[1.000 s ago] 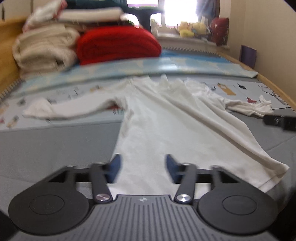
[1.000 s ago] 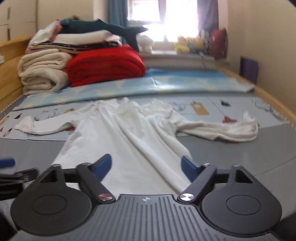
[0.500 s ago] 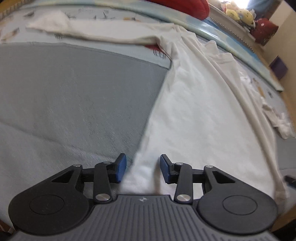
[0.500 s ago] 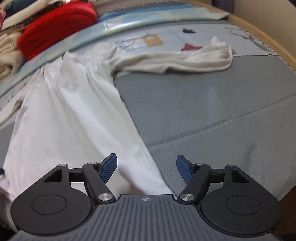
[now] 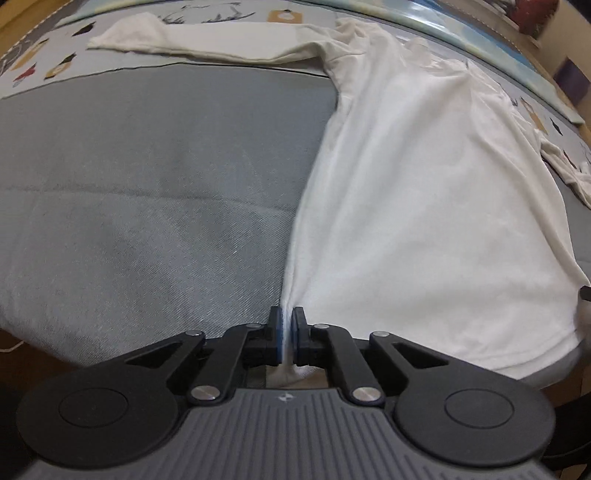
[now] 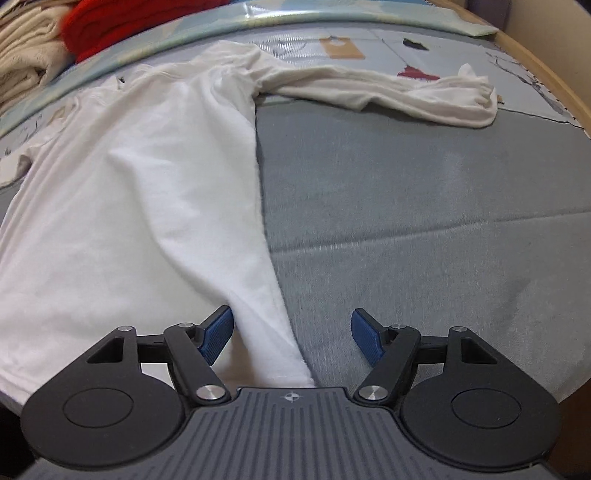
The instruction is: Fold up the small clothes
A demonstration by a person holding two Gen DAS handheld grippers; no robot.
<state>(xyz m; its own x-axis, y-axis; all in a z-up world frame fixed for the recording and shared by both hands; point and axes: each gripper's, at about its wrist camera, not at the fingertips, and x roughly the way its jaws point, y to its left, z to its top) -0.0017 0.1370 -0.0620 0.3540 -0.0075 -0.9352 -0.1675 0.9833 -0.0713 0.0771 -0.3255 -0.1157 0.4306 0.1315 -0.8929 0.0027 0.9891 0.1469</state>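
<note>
A white long-sleeved shirt (image 5: 424,206) lies flat on a grey mat (image 5: 147,177), collar far, hem near me, both sleeves spread out sideways. My left gripper (image 5: 287,321) is shut on the shirt's near left hem corner, with a pinch of white cloth squeezed between the blue pads. In the right wrist view the same shirt (image 6: 140,192) fills the left half. My right gripper (image 6: 291,328) stands open over the near right hem corner, whose edge lies between the fingers (image 6: 218,332) without being pressed.
Folded cream towels (image 6: 26,62) and a red blanket (image 6: 122,26) are stacked at the far left. A printed play mat (image 6: 369,40) lies beyond the grey mat. The wooden bed edge (image 6: 546,77) curves along the right.
Both grippers dipped down to the near hem. The left jaws went from half open to shut on the left hem corner. The right jaws stayed wide.
</note>
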